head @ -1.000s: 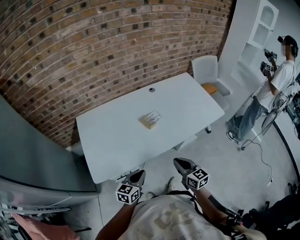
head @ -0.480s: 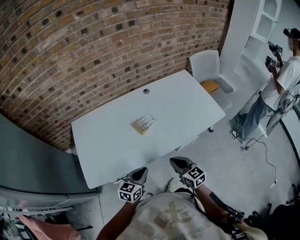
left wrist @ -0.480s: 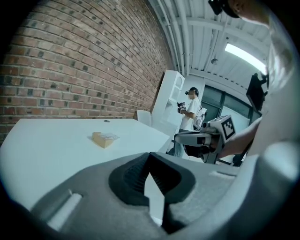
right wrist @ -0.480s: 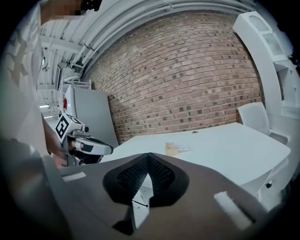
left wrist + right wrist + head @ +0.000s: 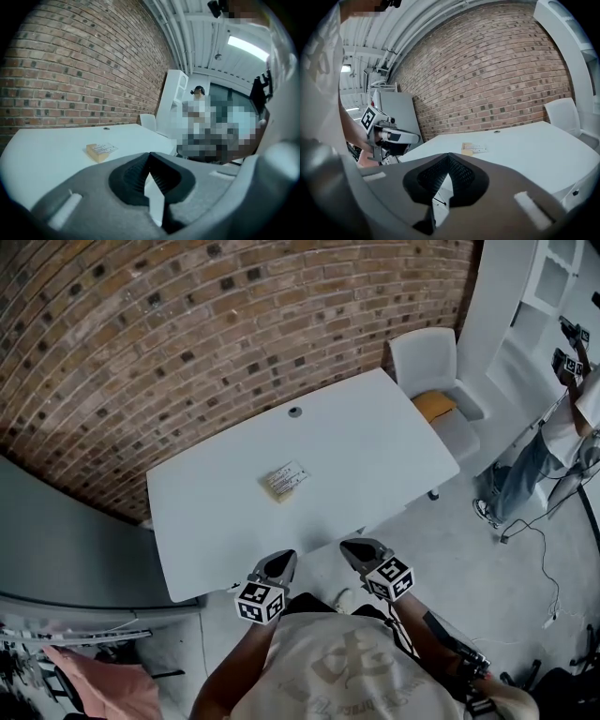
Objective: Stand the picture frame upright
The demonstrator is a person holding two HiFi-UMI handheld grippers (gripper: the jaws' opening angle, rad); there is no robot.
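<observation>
A small wooden picture frame [image 5: 285, 480] lies flat near the middle of the white table [image 5: 216, 521]; it also shows in the left gripper view [image 5: 101, 150] and the right gripper view [image 5: 472, 149]. My left gripper [image 5: 279, 565] and right gripper [image 5: 361, 551] hang side by side just off the table's near edge, well short of the frame. Both are shut with nothing between the jaws. In the right gripper view the left gripper [image 5: 386, 136] appears at the left, held by a hand.
A brick wall [image 5: 187, 334] runs behind the table. A white chair [image 5: 441, 381] with an orange cushion stands at the table's far right end. A grey cabinet [image 5: 56, 559] is at the left. A person [image 5: 562, 427] stands at the right by cables on the floor.
The head view has shifted, so table and frame sit slightly lower and left in view. Both grippers stay shut near the table's front edge, a little closer to it.
</observation>
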